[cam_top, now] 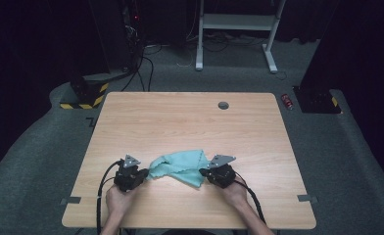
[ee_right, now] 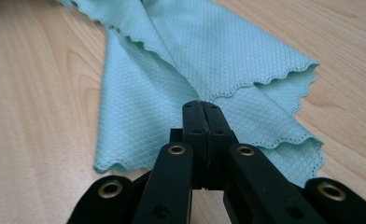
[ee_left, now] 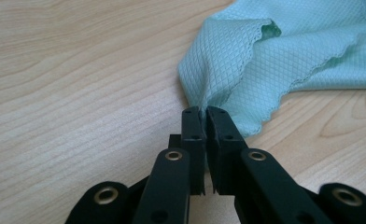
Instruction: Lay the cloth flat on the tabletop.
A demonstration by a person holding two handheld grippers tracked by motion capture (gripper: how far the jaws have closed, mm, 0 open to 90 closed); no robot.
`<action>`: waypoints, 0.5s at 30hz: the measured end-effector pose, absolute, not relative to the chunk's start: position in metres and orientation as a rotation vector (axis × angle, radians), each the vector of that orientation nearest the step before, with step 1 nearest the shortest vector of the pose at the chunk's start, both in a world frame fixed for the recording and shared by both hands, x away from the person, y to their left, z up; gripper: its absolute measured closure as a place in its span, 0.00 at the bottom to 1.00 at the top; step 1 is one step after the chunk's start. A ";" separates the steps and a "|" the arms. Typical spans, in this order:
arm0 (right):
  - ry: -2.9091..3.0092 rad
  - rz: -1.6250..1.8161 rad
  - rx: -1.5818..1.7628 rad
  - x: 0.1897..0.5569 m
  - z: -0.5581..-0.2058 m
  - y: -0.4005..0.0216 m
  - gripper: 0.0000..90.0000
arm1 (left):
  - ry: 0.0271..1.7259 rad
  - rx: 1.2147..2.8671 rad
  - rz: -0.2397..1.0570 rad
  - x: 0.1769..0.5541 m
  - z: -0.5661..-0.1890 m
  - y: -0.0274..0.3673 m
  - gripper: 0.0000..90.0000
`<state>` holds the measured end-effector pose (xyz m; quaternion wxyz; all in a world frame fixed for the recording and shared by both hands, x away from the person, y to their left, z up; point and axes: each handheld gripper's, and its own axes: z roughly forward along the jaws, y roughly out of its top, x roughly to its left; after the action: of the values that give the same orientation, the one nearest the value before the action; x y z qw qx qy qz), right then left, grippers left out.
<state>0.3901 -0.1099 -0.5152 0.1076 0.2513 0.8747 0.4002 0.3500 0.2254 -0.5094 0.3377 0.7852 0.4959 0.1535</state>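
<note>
Cloth (cam_top: 180, 165): we see a crumpled mint-green cloth lying on the bench (cam_top: 190, 122), between our two tools and touching both.

Left tool (cam_top: 142, 175): clenched on the cloth. In the left gripper view its jaws pinch a gathered corner right at their tips (ee_left: 203, 112); from there the cloth (ee_left: 284, 51) fans out ahead and to the right of this tool.

Right tool (cam_top: 203, 172): jaws pressed together at the cloth's near edge. In the right gripper view the tips (ee_right: 203, 106) meet with fabric under and around them, and we judge a thin layer is caught between them, though the pinch itself is hard to make out. The cloth (ee_right: 181, 56) spreads ahead of this tool and to its left.

Long axis: the cloth runs roughly from one tool to the other, slack and folded over itself in the middle.

Nearer hand: neither; each tool is already at its own end of the cloth.

Key relation: the bulk of the cloth lies between the tools, so we judge that drawing them apart along that line would pull the folds flat.

Risk: we think the right tool's hold is shallow and an edge could slip out.
</note>
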 end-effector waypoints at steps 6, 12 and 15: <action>2.636 1.258 0.623 0.368 -0.509 -0.115 1.00 | 1.294 2.045 0.381 0.347 -0.514 0.228 0.94; 2.683 1.294 0.535 0.349 -0.508 -0.113 1.00 | 1.294 2.037 0.389 0.347 -0.513 0.231 0.92; 2.718 1.278 0.476 0.340 -0.509 -0.109 1.00 | 1.300 2.022 0.386 0.347 -0.512 0.232 0.89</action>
<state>0.3405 -0.1092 -0.5087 0.0504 0.1563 0.8927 0.4196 0.3474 0.2323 -0.5117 0.3461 0.7793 0.5008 0.1487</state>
